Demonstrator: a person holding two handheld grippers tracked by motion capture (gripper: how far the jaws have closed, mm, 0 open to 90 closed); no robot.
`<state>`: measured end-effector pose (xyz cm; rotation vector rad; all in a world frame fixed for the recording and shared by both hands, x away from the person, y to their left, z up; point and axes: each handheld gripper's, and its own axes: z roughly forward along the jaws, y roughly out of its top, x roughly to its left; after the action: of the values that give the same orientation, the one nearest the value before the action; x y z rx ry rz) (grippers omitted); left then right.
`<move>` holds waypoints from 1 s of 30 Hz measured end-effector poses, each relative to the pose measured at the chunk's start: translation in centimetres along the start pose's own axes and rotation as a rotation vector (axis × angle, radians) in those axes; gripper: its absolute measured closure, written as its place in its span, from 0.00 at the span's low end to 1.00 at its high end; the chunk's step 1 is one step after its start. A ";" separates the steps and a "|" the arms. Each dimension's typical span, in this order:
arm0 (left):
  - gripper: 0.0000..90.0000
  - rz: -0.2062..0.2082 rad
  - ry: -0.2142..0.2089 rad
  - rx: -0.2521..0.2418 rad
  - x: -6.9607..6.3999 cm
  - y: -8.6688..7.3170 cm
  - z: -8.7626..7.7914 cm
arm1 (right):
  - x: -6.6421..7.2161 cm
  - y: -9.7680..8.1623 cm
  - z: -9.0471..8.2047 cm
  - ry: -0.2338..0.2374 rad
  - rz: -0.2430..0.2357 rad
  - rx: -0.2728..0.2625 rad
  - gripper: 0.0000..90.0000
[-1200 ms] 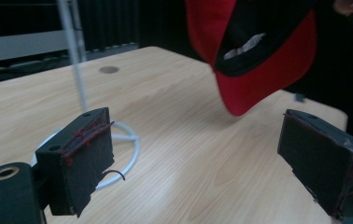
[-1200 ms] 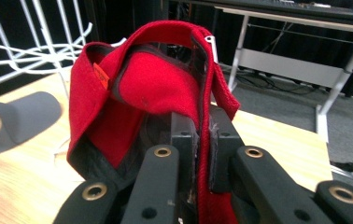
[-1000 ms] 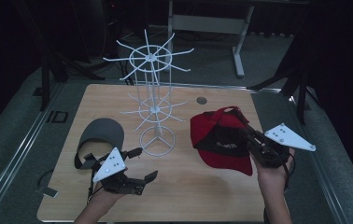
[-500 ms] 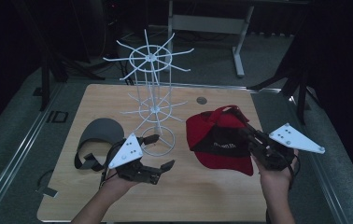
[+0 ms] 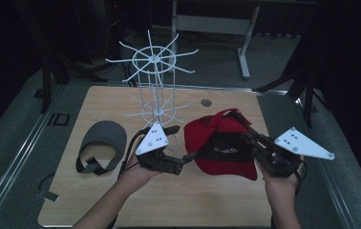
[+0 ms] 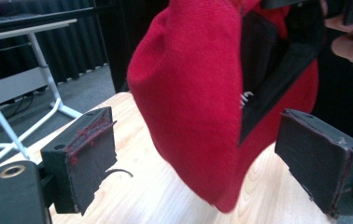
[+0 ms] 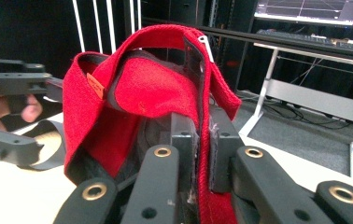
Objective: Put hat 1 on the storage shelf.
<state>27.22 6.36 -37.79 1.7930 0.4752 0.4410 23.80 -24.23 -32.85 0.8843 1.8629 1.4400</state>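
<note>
The red cap [image 5: 226, 148] hangs above the table [image 5: 207, 200], near its right edge and lifted off the wood. The right gripper [image 5: 254, 143] holds it: in the right gripper view the jaws stand together, clamped on a fold of the cap's fabric at its rear band. The cap's crown faces the left gripper [image 5: 188, 156].

The left gripper sits just left of the cap, at mid-table, pointing toward it. In the left gripper view its jaws stand wide apart, one on each side of the cap's lower edge; the pads [image 6: 83, 154] do not touch the fabric. The cap lies between and beyond the two pads, slightly nearer the right-hand one in that view.

A white wire rack [image 5: 152, 90] stands behind the left gripper, toward the table's far edge. A grey visor [image 5: 103, 139] lies flat on the table near its left edge, well apart from the cap.
</note>
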 end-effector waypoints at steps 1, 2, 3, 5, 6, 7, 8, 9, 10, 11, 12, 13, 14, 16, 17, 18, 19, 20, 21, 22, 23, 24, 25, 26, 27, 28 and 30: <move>0.14 0.003 -0.006 -0.001 0.0 0.2 0.3 | 0.1 0.0 0.0 0.003 -0.001 0.000 0.93; 0.14 0.008 -0.008 0.000 0.0 0.4 0.5 | 0.1 0.1 0.0 0.005 -0.003 -0.001 0.93; 0.14 0.011 -0.010 -0.002 0.0 0.5 0.7 | 0.2 0.1 0.0 0.009 -0.001 -0.003 0.93; 0.15 0.001 -0.030 -0.004 0.1 0.8 1.0 | 0.3 0.2 -0.1 0.012 -0.006 -0.004 0.93; 0.17 0.003 -0.029 -0.005 0.0 0.9 1.3 | 0.3 0.2 -0.1 0.015 -0.002 -0.007 0.93; 0.16 -0.004 -0.038 -0.009 0.0 1.1 1.5 | 0.3 0.2 -0.1 0.019 0.000 -0.007 0.93; 0.17 -0.007 -0.040 -0.009 0.0 1.1 1.7 | 0.3 0.2 -0.1 0.021 0.002 -0.007 0.93; 0.17 -0.005 -0.032 -0.012 -0.1 1.2 1.9 | 0.3 0.2 -0.1 0.024 0.003 -0.009 0.93; 0.20 -0.001 -0.027 -0.012 -0.1 1.2 2.0 | 0.4 0.2 -0.1 0.024 0.002 -0.009 0.93; 0.23 0.003 -0.018 -0.012 -0.2 1.3 2.2 | 0.4 0.2 -0.1 0.024 0.001 -0.007 0.93; 0.24 0.003 -0.013 -0.007 -0.2 1.3 2.3 | 0.4 0.1 -0.1 0.026 0.005 -0.006 0.93; 0.28 0.000 -0.015 -0.001 -0.2 1.3 2.5 | 0.4 0.1 -0.1 0.028 0.006 -0.006 0.93; 0.32 0.000 -0.013 0.006 -0.2 1.3 2.6 | 0.4 0.0 -0.1 0.026 0.002 -0.003 0.93; 0.35 0.008 -0.002 0.020 -0.4 1.4 3.0 | 0.4 -0.1 -0.1 0.027 0.006 0.001 0.93; 0.39 0.009 -0.008 0.019 -0.5 1.4 3.1 | 0.4 -0.1 0.0 0.026 0.002 0.002 0.93; 0.39 0.015 -0.004 0.018 -0.6 1.5 3.2 | 0.4 -0.1 0.0 0.028 0.004 0.003 0.93; 0.42 0.016 -0.016 0.016 -0.6 1.5 3.2 | 0.4 -0.2 0.0 0.033 0.009 0.002 0.93; 0.44 0.014 -0.019 0.011 -0.7 1.6 3.3 | 0.4 -0.2 0.0 0.036 0.011 0.001 0.93; 0.45 0.020 -0.015 0.011 -0.7 1.6 3.3 | 0.4 -0.2 0.0 0.037 0.009 0.002 0.93; 0.50 0.026 -0.020 0.009 -0.7 1.7 3.3 | 0.4 -0.2 0.1 0.038 0.008 0.002 0.93; 0.53 0.032 -0.008 0.003 -0.7 1.7 3.3 | 0.4 -0.2 0.1 0.039 0.010 0.001 0.93; 0.57 0.029 -0.009 0.002 -0.7 1.6 3.3 | 0.4 -0.3 0.1 0.039 0.011 0.001 0.93; 0.63 0.033 -0.011 -0.007 -0.7 1.6 3.3 | 0.4 -0.3 0.1 0.042 0.013 0.001 0.93; 0.69 0.038 0.011 -0.015 -0.7 1.6 3.2 | 0.4 -0.3 0.1 0.046 0.019 -0.001 0.93; 0.74 0.035 0.010 -0.016 -0.7 1.6 3.2 | 0.4 -0.3 0.1 0.044 0.016 -0.001 0.93; 0.80 0.027 0.008 -0.026 -0.6 1.6 3.1 | 0.4 -0.3 0.1 0.045 0.016 0.001 0.93; 0.89 0.026 0.017 -0.026 -0.6 1.7 3.0 | 0.4 -0.4 0.1 0.050 0.016 0.002 0.93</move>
<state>28.45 3.15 -36.97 1.7738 0.4562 0.4790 23.58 -23.92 -33.25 0.8735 1.8980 1.4827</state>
